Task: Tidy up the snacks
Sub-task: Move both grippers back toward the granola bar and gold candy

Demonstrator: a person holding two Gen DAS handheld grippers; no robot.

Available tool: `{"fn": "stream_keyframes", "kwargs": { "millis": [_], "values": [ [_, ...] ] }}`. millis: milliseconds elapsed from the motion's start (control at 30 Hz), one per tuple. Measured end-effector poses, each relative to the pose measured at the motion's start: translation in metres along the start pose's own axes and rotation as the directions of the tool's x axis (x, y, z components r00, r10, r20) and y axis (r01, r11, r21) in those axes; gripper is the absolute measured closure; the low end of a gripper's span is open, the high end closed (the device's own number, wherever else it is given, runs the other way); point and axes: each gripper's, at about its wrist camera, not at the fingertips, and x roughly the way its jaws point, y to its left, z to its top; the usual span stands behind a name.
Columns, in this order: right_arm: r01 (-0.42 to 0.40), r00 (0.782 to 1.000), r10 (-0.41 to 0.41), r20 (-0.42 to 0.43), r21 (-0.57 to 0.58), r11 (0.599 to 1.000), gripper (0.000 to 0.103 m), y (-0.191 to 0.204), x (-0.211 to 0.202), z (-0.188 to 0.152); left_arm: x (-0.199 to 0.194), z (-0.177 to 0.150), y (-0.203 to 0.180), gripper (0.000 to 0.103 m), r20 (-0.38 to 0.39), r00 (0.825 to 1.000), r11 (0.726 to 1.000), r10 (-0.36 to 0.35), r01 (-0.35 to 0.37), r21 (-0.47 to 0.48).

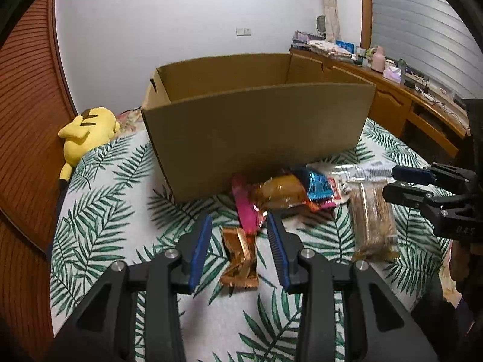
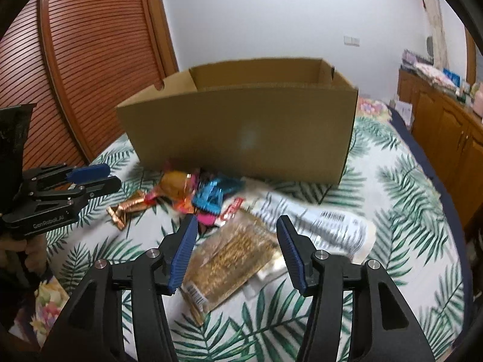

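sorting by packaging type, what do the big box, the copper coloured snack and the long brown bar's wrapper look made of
Box: plain brown cardboard, matte; the cut top edge looks corrugated.
Copper snack wrapper: metallic foil or foil-look film, judging by its bright crinkled highlights.
Long brown bar's wrapper: clear glossy plastic film, apparently, since the grainy brown contents show through and the surface glints; a barcode label shows in the right wrist view.

snacks: loose heap on the leaf-print bed in front of the box | cardboard box (image 1: 256, 132) – open-topped, upright | gold wrapper (image 1: 240, 261) nearest, flat | pink packet (image 1: 244, 208) beside orange pack (image 1: 279, 193) | clear brown-biscuit pack (image 2: 232, 259) – flat, apart
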Motion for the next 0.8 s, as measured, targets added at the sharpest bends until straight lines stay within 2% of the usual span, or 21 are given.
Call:
{"fn": "stream_keyframes", "kwargs": {
  "millis": [433,800],
  "values": [
    [-0.016,0.997,0.018,-0.074,0.032,0.999,0.043,0.005,0.020,-0.013,0.024,-0.014,0.008,0.065,-0.099,0.995,1.000,0.002,-0.002,-0.006],
    [-0.019,0.996,0.016,-0.088,-0.024,1.000,0.039,0.015,0.033,-0.009,0.045,-0.016,0.005,0.063,-0.166,0.986,1.000,0.001,0.001,0.008]
  ]
}}
